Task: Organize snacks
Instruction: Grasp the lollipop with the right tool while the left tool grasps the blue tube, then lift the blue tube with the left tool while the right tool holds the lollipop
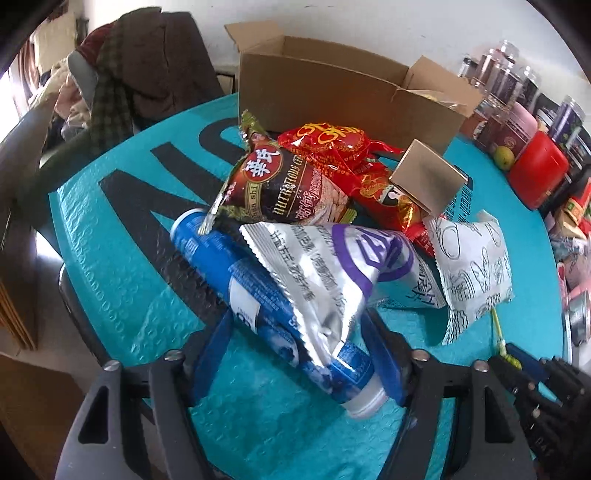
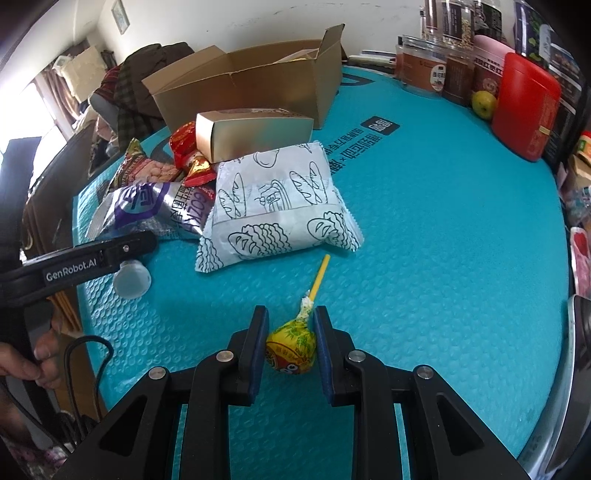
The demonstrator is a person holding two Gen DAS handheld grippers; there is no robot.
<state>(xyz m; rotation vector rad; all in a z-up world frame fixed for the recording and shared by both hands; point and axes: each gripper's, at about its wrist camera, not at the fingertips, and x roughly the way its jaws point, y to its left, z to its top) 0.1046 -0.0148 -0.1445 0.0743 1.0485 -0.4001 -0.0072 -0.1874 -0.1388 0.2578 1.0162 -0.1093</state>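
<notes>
Bare mat (image 2: pixel 443 240) (teal) right — pile (image 2: pixel 236 177) left.

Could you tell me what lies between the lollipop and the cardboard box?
The white bread packet and gold carton, seen in the right wrist view.

White plaster wall (image 1: pixel 369 22) behind the table, lightly scuffed; small framed picture (image 2: pixel 120 16) hangs high on it in the right wrist view; bright window (image 2: pixel 40 107) at far left, washed out, with a curtain beside it; chair (image 1: pixel 173 62) piled with dark and plaid clothing behind the table; teal bubble-textured cover (image 2: pixel 443 221) with dark lettering over the tabletop; daylight, soft shadows.
</notes>
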